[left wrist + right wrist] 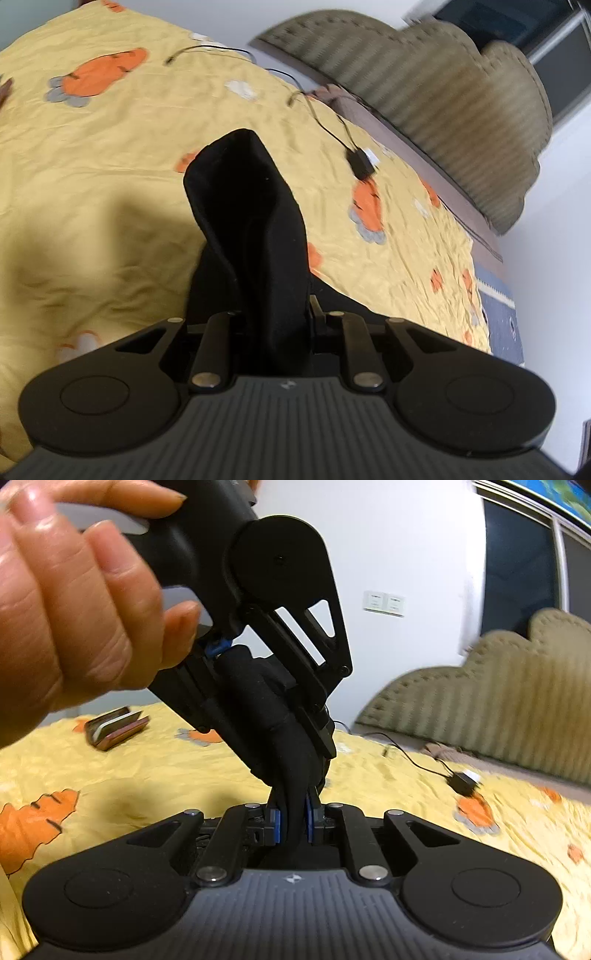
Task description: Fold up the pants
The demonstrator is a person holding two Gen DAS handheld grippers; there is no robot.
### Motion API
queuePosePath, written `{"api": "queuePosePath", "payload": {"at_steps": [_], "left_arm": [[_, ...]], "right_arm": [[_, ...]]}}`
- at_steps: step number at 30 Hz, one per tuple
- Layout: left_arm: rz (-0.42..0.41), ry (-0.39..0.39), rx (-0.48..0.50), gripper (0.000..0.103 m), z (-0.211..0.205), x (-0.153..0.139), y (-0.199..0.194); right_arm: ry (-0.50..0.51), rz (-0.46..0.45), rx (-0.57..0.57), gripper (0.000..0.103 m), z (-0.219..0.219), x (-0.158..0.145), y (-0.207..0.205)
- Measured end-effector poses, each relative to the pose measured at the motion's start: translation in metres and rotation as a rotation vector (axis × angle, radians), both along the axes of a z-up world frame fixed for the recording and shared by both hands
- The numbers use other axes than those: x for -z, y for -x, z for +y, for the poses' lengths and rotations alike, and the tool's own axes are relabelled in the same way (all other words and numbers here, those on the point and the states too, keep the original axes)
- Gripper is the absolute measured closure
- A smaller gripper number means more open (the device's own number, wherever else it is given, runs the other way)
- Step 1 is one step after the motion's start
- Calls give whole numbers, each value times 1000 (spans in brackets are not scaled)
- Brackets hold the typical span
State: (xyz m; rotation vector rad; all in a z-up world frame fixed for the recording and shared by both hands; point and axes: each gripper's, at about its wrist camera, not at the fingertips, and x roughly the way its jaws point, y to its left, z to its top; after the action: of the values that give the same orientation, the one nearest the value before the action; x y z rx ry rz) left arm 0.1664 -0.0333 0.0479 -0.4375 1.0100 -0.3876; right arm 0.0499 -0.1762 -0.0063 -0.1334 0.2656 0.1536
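Black pants fabric is pinched between the blue pads of the right gripper, whose jaws are nearly together on it. Just beyond, in the right wrist view, the left gripper crosses from the upper left, a hand wrapped round its handle, and the same dark cloth runs up between its fingers, so both tools grip one bunched strip held above the bed. From the left wrist view, the left gripper's jaws are likewise closed on a thick roll of the pants, which rises in front of the lens and blocks the middle of the bedspread. That yellow spread, printed with orange carrots, lies wrinkled under everything. On it, farther off, are one black charger block with its thin cable trailing across the cloth, and one open reddish-brown case at the left. Behind the bed stands a ribbed olive headboard, then a white wall with two switch plates and a dark window.
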Motion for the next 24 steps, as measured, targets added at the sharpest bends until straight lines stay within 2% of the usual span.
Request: {"api": "queuePosePath", "payload": {"at_steps": [6, 14, 19, 24], "left_arm": [[-1, -39, 58, 85, -61, 2, 4], [17, -91, 145, 85, -140, 19, 4], [49, -123, 201, 85, -187, 40, 5], [85, -176, 246, 84, -228, 67, 3]], "right_arm": [[-38, 4, 67, 91, -40, 5, 10], [-131, 23, 171, 91, -97, 18, 21], [-214, 61, 232, 91, -133, 29, 28], [-360, 122, 268, 91, -164, 47, 31]]}}
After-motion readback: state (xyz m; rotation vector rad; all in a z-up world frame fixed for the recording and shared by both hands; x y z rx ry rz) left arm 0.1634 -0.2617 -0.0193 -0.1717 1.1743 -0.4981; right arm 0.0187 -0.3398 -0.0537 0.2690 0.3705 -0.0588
